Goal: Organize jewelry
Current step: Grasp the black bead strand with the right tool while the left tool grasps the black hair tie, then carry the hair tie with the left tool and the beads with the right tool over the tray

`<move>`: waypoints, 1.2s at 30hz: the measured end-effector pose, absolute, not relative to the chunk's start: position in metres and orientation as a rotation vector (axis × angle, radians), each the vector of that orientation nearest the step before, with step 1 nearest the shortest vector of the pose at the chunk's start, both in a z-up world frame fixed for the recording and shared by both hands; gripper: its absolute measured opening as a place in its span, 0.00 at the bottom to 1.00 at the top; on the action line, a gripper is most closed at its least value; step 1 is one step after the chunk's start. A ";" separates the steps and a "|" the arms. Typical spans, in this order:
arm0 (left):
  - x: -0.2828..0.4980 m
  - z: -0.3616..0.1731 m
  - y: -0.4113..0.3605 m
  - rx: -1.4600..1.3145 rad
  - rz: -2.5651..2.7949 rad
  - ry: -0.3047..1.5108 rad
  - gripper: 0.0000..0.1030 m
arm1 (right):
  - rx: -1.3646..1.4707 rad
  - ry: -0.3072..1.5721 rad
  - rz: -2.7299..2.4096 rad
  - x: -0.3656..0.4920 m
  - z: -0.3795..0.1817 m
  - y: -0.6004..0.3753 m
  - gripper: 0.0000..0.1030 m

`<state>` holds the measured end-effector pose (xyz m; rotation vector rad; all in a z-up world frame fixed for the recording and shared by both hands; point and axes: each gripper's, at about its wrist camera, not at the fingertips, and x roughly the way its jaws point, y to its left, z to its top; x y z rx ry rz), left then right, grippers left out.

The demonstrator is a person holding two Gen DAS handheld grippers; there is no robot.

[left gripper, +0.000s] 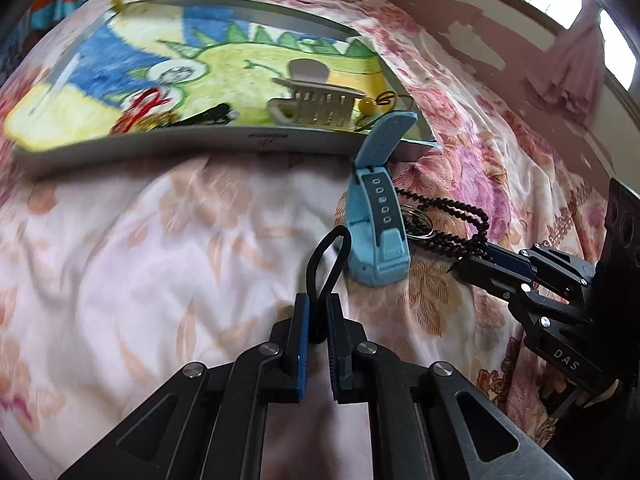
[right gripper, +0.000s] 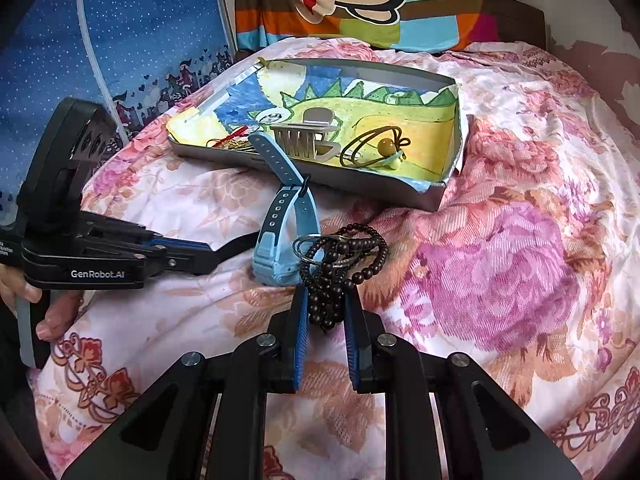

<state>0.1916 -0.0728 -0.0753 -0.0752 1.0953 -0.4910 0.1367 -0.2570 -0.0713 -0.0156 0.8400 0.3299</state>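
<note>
My left gripper [left gripper: 318, 300] is shut on a black hair tie [left gripper: 328, 256], whose loop stands up from the floral bedspread just left of a light blue watch [left gripper: 378, 224]. In the right wrist view the same left gripper [right gripper: 208, 251] comes in from the left beside the blue watch [right gripper: 280, 240]. My right gripper [right gripper: 327, 294] is shut on a bunch of dark bead necklace [right gripper: 340, 264] that lies against a silver key ring [right gripper: 308, 248]. The grey tray [right gripper: 360, 188] with a drawn paper liner lies behind the watch.
The tray [left gripper: 200, 144] holds a beige hair claw [left gripper: 320, 104], a cord with a yellow bead [left gripper: 370, 106], a red thread charm [left gripper: 148, 108] and a black clip [left gripper: 208, 116]. A cartoon pillow [right gripper: 360, 0] lies behind, a blue cloth [right gripper: 140, 32] hangs left. A hand [right gripper: 48, 312] grips the left handle.
</note>
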 end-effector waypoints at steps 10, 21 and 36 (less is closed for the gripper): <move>0.158 -0.061 -0.059 -0.140 -0.422 1.046 0.08 | -0.004 0.777 0.309 0.110 -0.051 -0.276 0.15; 0.136 -0.033 -0.049 -0.192 -0.422 0.899 0.07 | 0.020 0.623 0.288 0.093 -0.021 -0.292 0.09; 0.183 0.004 -0.037 -0.232 -0.333 0.716 0.07 | 0.082 0.336 0.172 0.110 0.022 -0.281 0.09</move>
